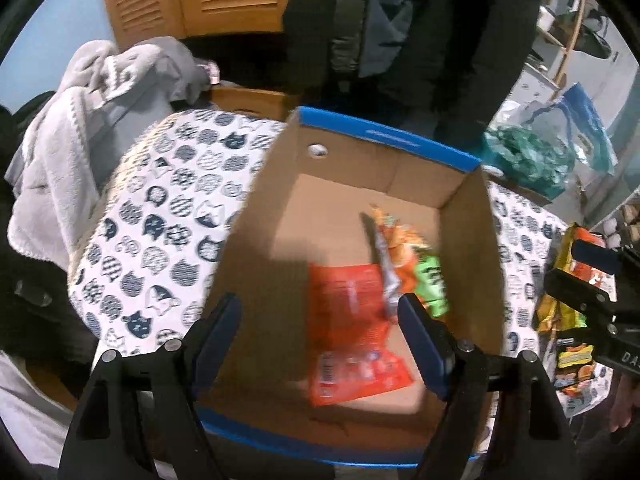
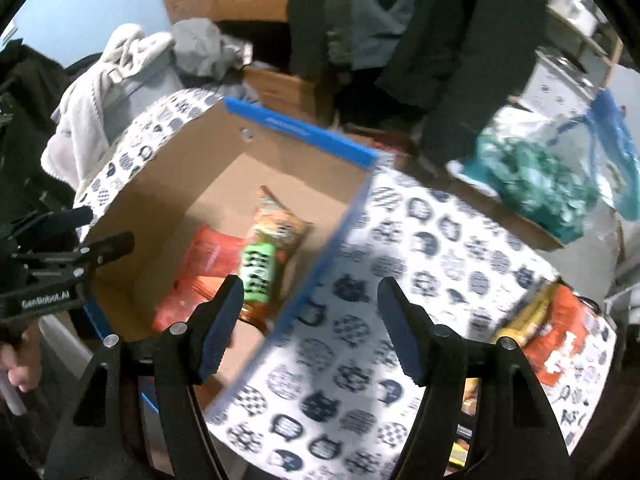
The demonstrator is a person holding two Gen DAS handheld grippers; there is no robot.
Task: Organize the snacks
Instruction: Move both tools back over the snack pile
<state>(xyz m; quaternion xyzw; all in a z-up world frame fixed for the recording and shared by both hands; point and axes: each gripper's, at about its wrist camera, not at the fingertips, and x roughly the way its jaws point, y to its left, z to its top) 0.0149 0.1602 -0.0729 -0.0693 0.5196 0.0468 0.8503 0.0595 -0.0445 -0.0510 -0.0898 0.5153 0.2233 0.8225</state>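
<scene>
A blue-rimmed cardboard box (image 1: 384,136) stands on a table with a cat-print cloth (image 1: 160,208). Inside lie a red snack packet (image 1: 352,328), an orange packet (image 1: 394,240) and a green packet (image 1: 432,284). My left gripper (image 1: 320,316) is open and empty above the box's near edge. My right gripper (image 2: 310,300) is open and empty, over the box's right wall (image 2: 320,272) and the cloth (image 2: 420,240). The box's packets also show in the right wrist view: red (image 2: 204,256), orange (image 2: 280,220), green (image 2: 258,268). More snack packets (image 2: 556,328) lie at the table's right end, also visible in the left wrist view (image 1: 568,308).
Grey towels (image 1: 88,92) are piled at the back left. A teal bundle in a clear bag (image 2: 540,176) sits at the back right. Dark coats (image 1: 400,20) hang behind the table. The other gripper shows at each view's edge.
</scene>
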